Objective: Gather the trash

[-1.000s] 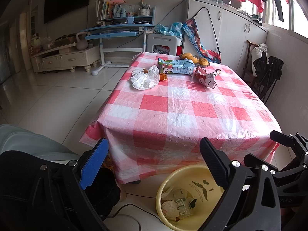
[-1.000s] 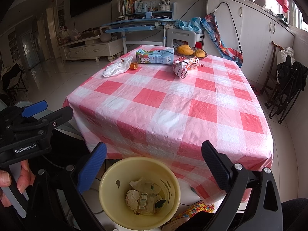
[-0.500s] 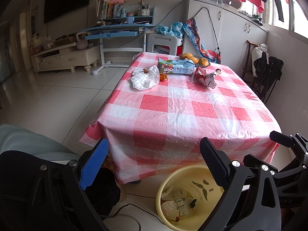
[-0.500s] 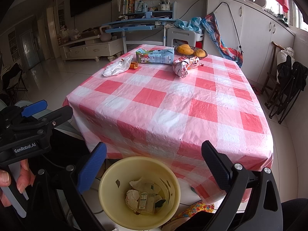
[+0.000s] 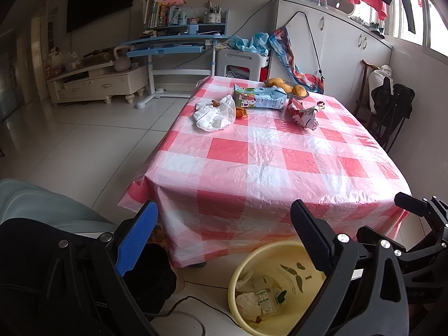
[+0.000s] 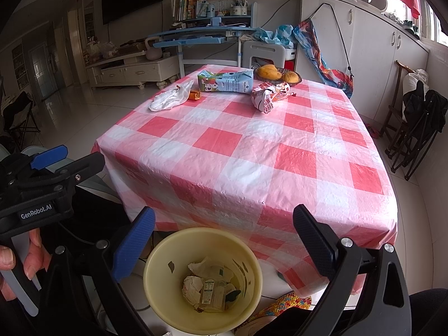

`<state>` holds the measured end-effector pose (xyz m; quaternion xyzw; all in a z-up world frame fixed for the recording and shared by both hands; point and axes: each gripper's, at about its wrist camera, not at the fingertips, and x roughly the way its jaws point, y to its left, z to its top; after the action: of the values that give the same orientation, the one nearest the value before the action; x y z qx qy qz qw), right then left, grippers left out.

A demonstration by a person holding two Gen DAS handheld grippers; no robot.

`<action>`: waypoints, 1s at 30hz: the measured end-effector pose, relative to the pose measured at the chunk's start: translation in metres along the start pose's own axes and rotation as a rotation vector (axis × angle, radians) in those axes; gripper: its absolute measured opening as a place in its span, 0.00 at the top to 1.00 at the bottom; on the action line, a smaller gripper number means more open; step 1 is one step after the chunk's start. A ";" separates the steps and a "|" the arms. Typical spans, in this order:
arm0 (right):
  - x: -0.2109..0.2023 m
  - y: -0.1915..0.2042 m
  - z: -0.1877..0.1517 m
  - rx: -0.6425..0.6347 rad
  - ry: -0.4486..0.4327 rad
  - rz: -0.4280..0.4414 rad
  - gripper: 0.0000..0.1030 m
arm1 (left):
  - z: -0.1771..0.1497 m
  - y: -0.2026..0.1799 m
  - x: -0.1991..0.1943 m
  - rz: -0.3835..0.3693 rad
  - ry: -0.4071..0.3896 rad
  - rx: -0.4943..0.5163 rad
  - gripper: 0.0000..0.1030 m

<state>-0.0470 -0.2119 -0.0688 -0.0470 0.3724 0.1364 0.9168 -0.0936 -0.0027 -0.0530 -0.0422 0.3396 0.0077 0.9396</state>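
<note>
A yellow bin (image 6: 203,280) (image 5: 268,288) stands on the floor at the table's near edge, holding crumpled paper and a small carton. Far across the red-checked table (image 6: 246,151) (image 5: 274,162) lie a white plastic bag (image 6: 172,96) (image 5: 215,112), a blue milk carton (image 6: 226,81) (image 5: 260,98), a small orange wrapper (image 6: 194,95) (image 5: 240,112) and a crumpled red-white snack wrapper (image 6: 266,98) (image 5: 303,113). My right gripper (image 6: 224,240) hangs open right above the bin, empty. My left gripper (image 5: 224,240) is open and empty, left of the bin.
A bowl of mangoes (image 6: 277,74) sits at the table's far end. A folded black chair (image 6: 417,128) stands to the right, white cabinets (image 6: 372,50) behind it. A blue desk (image 6: 201,35) and TV stand (image 6: 131,70) line the back. A hand (image 6: 16,263) holds the left gripper.
</note>
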 end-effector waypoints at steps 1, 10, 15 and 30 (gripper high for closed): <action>0.000 0.000 -0.001 -0.001 0.000 0.000 0.08 | 0.000 0.000 0.000 0.001 0.000 -0.002 0.10; 0.000 0.000 0.000 0.000 0.000 0.000 0.08 | 0.002 -0.003 0.000 0.006 0.003 -0.004 0.10; 0.000 0.000 0.000 -0.002 0.001 0.000 0.08 | 0.002 -0.003 0.000 0.004 0.003 -0.004 0.10; 0.001 0.001 0.000 -0.002 0.002 -0.001 0.08 | 0.003 -0.002 -0.001 0.005 0.004 -0.005 0.10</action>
<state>-0.0469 -0.2112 -0.0694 -0.0483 0.3730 0.1364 0.9165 -0.0926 -0.0048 -0.0503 -0.0435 0.3414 0.0108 0.9389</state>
